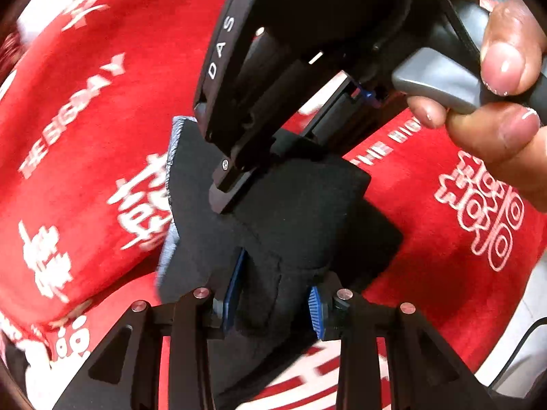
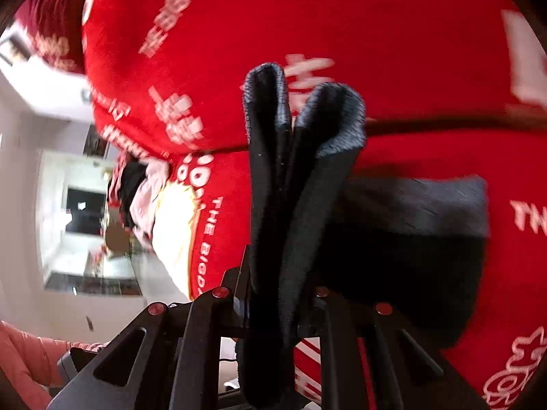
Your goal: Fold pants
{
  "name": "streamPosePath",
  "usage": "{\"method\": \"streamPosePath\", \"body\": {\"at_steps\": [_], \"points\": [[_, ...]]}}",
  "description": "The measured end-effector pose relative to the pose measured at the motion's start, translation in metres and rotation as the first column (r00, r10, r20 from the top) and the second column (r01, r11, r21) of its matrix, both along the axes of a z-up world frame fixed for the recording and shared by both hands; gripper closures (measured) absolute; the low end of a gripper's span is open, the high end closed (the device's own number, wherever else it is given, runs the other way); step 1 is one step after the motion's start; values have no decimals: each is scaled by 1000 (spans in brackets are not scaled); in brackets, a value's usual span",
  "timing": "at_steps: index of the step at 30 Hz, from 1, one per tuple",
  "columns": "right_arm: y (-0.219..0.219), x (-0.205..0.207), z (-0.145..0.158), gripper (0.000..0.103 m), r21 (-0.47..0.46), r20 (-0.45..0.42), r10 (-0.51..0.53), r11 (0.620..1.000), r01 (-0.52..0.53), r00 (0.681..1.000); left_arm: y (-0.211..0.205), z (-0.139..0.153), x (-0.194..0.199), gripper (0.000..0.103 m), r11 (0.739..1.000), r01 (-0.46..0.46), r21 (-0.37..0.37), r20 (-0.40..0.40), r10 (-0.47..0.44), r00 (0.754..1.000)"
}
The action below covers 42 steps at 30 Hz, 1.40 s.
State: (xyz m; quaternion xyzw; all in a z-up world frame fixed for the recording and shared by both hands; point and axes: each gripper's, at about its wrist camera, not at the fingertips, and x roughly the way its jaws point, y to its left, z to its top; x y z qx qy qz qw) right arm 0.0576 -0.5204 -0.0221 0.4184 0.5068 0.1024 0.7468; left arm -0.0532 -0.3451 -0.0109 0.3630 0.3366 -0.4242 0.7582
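A red cloth [image 1: 85,109] printed with white lettering fills nearly all of both views and serves as the ground for everything else; in the right wrist view it [image 2: 307,17] lies in two overlapping layers with a dark seam between them. On the cloth, near its middle, sit the dark pants [image 1: 294,212], bunched into a thick folded bundle with a strip of lighter blue-grey fabric showing along the bundle's left edge. The same pants [image 2: 301,177] rise in the right wrist view as two upright folds of cloth, their rounded tops side by side, with a flatter dark panel spreading over the cloth to the right of them. The left gripper [image 1: 271,307] is clamped on the near end of the bundle, its blue pads [image 1: 315,311] pressed against the fabric from both sides. The right gripper [image 1: 236,184] comes down onto the upper part of the bundle above the cloth, held by a hand [image 1: 502,82] on its grey trigger; in its own view the right gripper [image 2: 273,311] is clenched on the standing folds, which pass straight between its fingers.
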Motion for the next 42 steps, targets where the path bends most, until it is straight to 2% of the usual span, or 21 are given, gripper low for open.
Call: {"method": "streamPosePath", "body": {"at_steps": [4,8,9,10,11,15,19,20,22,25,27,30,32,34,36,39,42], "points": [[-32,-28,-35,84,17,-31,-60,998,61,998,-27,-29,-17,69,997,42,59,5,-42,999],[-29,-25,-74,81,-17,-94,-60,998,59,994,-42,-62,-15,68,990,22,141,-35,-18,999],[-30,-27,-80,81,-6,-99,-65,998,65,993,-43,-66,-15,64,987,21,156,-28,-17,999],[-32,-29,-88,80,11,-105,-77,997,79,991,-42,-70,-15,46,985,20,173,-32,-14,999],[-32,-31,-90,75,15,-113,-88,996,90,990,-38,-69,-13,35,985,12,172,-48,-3,999],[-32,-45,-87,73,-29,-122,-100,995,97,987,-23,-65,-6,34,984,-11,178,-96,28,995],[-35,-61,-76,69,-116,-153,-122,988,104,981,-1,-52,11,34,980,-83,183,-167,114,979],[-37,-67,-75,61,-148,-170,-128,983,104,977,6,-50,19,34,976,-113,187,-180,148,972],[-35,-76,-70,53,-241,-207,-138,967,86,968,16,-45,32,34,965,-168,200,-186,205,961],[-28,-85,-58,53,-301,-214,-169,949,99,962,33,-42,55,34,940,-260,222,-192,303,933],[-23,-90,-47,53,-363,-213,-202,925,114,956,44,-44,70,34,912,-325,250,-219,380,899],[-12,-90,-23,53,-416,-155,-226,898,144,962,62,-54,92,34,862,-413,293,-269,489,830],[-5,-85,-13,53,-420,-116,-217,895,150,969,71,-58,101,34,839,-450,306,-273,530,803],[6,-74,-9,53,-417,-103,-192,899,133,976,76,-60,105,34,827,-465,316,-270,549,791],[18,-59,-16,53,-408,-125,-162,908,98,979,80,-61,106,34,822,-472,318,-274,557,784],[29,-48,-41,53,-409,-221,-146,911,45,964,85,-61,107,34,818,-479,318,-286,565,774],[30,-49,-52,53,-420,-250,-170,906,51,953,92,-60,109,34,810,-493,317,-307,580,755]]}}
